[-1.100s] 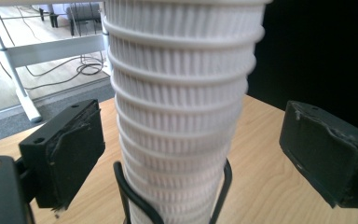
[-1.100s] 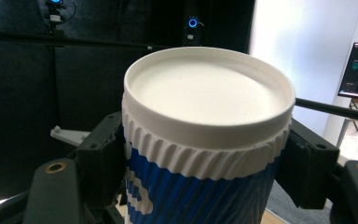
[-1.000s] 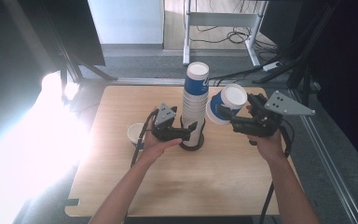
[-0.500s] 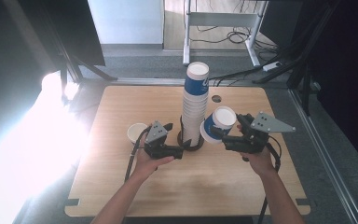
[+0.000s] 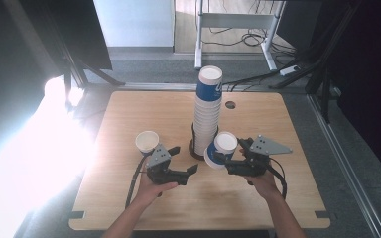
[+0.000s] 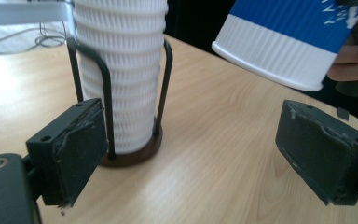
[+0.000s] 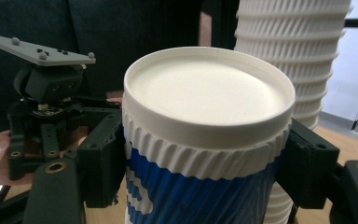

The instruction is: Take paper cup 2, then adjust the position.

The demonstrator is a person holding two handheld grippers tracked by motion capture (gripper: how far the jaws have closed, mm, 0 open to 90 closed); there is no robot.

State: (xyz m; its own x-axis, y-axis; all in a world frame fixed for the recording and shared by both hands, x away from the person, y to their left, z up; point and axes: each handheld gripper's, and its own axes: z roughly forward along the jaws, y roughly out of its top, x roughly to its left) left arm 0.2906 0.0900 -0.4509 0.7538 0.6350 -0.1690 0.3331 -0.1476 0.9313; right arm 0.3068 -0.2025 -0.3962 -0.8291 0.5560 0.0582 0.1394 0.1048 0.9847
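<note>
High view: the right hand-held gripper (image 5: 226, 162) has come down from beside the top of the stack to just above the worktop (image 5: 129, 208), its jaws clamped on the ribbed sides of a blue-and-white paper cup (image 5: 220, 148) that tilts with its open mouth toward the camera. That cup now hangs just right of the tall cup stack (image 5: 207, 111), which stands in a wire holder (image 5: 194, 148) with a dark round base. The left hand-held gripper (image 5: 191, 172) has drawn back toward the person and sunk; its jaws have just been closing a little, yet stand wide apart with nothing between them (the left gripper view shows bare wood there). A lone white cup (image 5: 147, 142) stands upright on the worktop, left of the stack. Judging by this, one cup has been freed and is about to be set down. Whether the held cup's base touches the wood is hard to tell, and glare washes out the worktop's left edge.
</note>
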